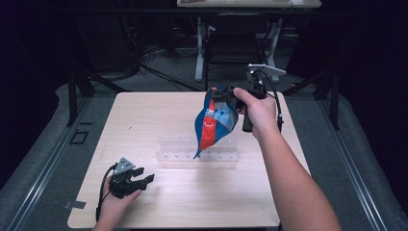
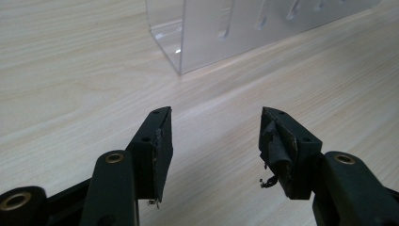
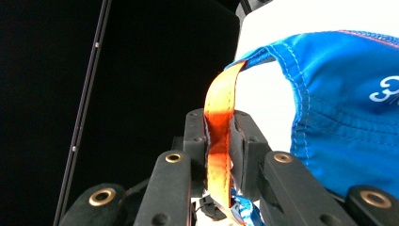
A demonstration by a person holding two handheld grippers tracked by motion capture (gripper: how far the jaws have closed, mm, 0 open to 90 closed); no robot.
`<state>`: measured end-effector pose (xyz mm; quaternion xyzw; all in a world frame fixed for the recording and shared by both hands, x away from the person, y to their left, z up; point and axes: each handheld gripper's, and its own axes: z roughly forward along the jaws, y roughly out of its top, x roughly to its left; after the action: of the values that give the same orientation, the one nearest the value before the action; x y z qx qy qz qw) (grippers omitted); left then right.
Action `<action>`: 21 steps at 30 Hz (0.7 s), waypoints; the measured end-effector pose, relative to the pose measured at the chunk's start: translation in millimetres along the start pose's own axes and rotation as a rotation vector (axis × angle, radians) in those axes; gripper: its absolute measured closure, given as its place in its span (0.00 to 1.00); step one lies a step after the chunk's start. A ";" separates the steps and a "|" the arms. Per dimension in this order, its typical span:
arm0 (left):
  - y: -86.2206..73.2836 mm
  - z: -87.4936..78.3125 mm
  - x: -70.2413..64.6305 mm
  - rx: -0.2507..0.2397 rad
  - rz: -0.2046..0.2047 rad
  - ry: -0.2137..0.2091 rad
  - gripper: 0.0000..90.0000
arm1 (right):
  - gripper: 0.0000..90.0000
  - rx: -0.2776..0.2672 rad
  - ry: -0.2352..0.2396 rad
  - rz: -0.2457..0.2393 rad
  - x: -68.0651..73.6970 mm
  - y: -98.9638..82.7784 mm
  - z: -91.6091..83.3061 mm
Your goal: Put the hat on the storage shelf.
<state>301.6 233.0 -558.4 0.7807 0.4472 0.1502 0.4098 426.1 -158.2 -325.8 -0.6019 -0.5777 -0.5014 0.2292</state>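
The left gripper (image 1: 144,179) is held low near the front left of the table by the left hand (image 1: 115,202), whose forearm enters from the bottom edge. Its jaws are pointed to the right and level, and in the left gripper view (image 2: 214,141) they are seen standing well apart, with nothing between them. The right gripper (image 1: 222,92) is held raised by the right hand (image 1: 260,113), the forearm stretched forward from the lower right. Its jaws are pressed together in the right gripper view (image 3: 220,141).
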 end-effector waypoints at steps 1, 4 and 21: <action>1.7 -0.8 -1.7 -0.006 0.001 -0.004 0.51 | 0.87 0.003 0.001 -0.002 -0.2 0.0 1.6; 7.2 -2.6 -7.0 -0.031 0.006 -0.027 0.52 | 0.87 0.005 0.005 -0.004 0.1 -0.3 6.3; 38.6 7.2 -39.2 -0.091 0.097 -0.073 0.57 | 0.87 0.030 0.026 0.010 -13.6 -7.8 15.2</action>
<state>306.3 187.0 -527.8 0.7870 0.3864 0.1615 0.4530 426.3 -149.8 -345.9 -0.5947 -0.5791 -0.4992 0.2485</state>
